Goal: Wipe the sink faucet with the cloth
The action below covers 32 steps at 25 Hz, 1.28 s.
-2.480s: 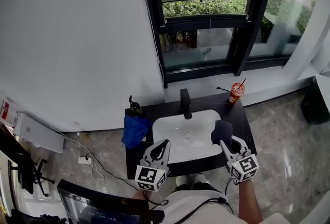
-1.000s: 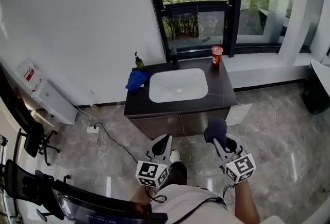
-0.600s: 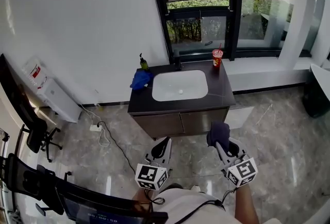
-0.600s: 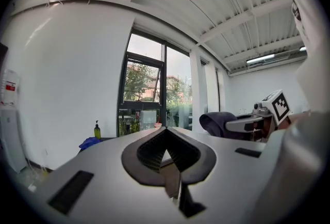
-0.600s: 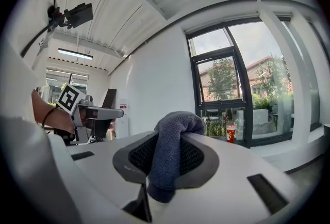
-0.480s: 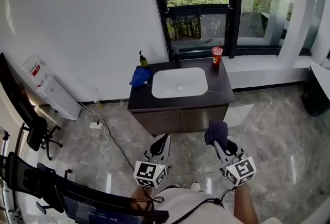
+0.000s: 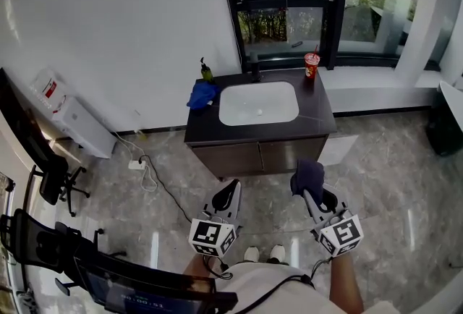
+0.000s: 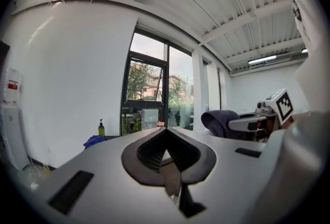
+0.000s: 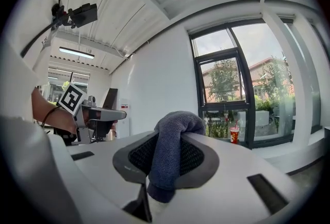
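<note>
Two hand-held grippers hang well short of the sink (image 7: 258, 104). On the left hand-held gripper (image 7: 231, 188) the jaws meet, empty; the right hand-held gripper (image 7: 312, 193) is clamped on the dark cloth (image 7: 309, 174). The faucet (image 7: 255, 68) at the sink's far rim awaits wiping. Risk: a wide stroke could topple the cup (image 7: 312, 64) at the sink's far right corner.

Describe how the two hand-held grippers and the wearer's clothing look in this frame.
Both the left hand-held gripper and the right hand-held gripper are light grey and taper to a point, with dark ribbed pads lining the jaws. Each carries a white cube printed with black square markers. Black cables trail back toward the person's white top.
</note>
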Available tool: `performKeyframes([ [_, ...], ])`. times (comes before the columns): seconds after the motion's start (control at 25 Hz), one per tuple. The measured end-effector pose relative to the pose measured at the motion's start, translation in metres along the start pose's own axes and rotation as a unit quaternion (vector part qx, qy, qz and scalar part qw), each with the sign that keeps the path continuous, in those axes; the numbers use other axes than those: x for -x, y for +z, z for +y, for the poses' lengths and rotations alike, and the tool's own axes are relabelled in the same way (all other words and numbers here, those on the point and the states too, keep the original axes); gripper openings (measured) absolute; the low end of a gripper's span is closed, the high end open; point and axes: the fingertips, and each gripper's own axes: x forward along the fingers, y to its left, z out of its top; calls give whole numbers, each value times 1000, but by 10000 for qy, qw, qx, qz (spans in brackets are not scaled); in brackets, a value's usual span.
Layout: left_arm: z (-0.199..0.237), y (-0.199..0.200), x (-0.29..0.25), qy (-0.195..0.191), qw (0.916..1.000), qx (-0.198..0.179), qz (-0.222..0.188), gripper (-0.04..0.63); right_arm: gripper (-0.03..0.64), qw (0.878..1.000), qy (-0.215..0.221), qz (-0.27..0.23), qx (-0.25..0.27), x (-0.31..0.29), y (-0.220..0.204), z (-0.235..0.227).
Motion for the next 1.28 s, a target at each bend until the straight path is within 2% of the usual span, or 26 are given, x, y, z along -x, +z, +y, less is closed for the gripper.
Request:
performKeyframes([
  [0.32, 20, 5, 7, 35, 9999, 18, -116, -2, 78, 9994, -146, -85, 309, -8, 13, 7],
  [1.28, 44, 11, 21, -56, 9997, 102, -204, -2, 78, 9989, -262, 3, 388, -22, 21, 31],
])
